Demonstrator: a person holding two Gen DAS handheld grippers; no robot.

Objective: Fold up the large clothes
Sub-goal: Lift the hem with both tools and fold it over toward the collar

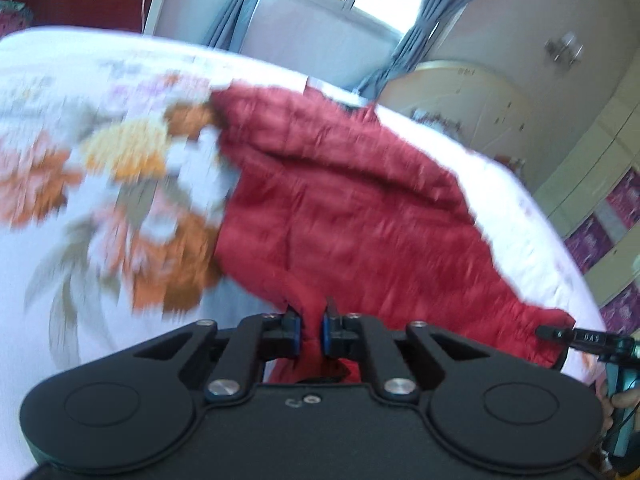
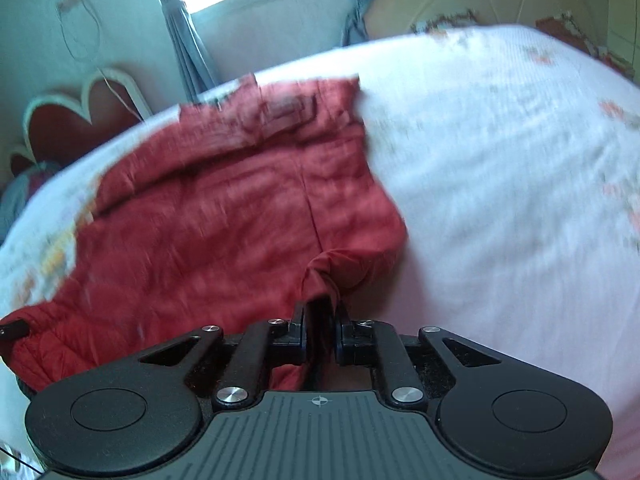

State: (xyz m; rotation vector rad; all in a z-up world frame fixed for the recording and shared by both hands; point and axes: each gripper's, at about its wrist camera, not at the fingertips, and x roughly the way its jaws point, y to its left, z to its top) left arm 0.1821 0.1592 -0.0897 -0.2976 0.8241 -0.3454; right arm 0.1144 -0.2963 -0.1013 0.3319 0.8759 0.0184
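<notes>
A red quilted jacket (image 1: 352,204) lies spread on a bed with a white floral sheet (image 1: 100,168). My left gripper (image 1: 311,320) is shut on a bunched fold of the jacket's near edge. In the right wrist view the same jacket (image 2: 224,216) lies left of centre on the sheet (image 2: 500,184). My right gripper (image 2: 320,316) is shut on a twisted fold of the jacket's near right corner. The right gripper's tip also shows at the right edge of the left wrist view (image 1: 560,334). Both views are motion-blurred.
A window with grey curtains (image 1: 236,4) is behind the bed. A cream headboard (image 1: 456,96) and a white wardrobe (image 1: 592,152) stand at the right. A red heart-shaped chair back (image 2: 80,120) stands at the far left.
</notes>
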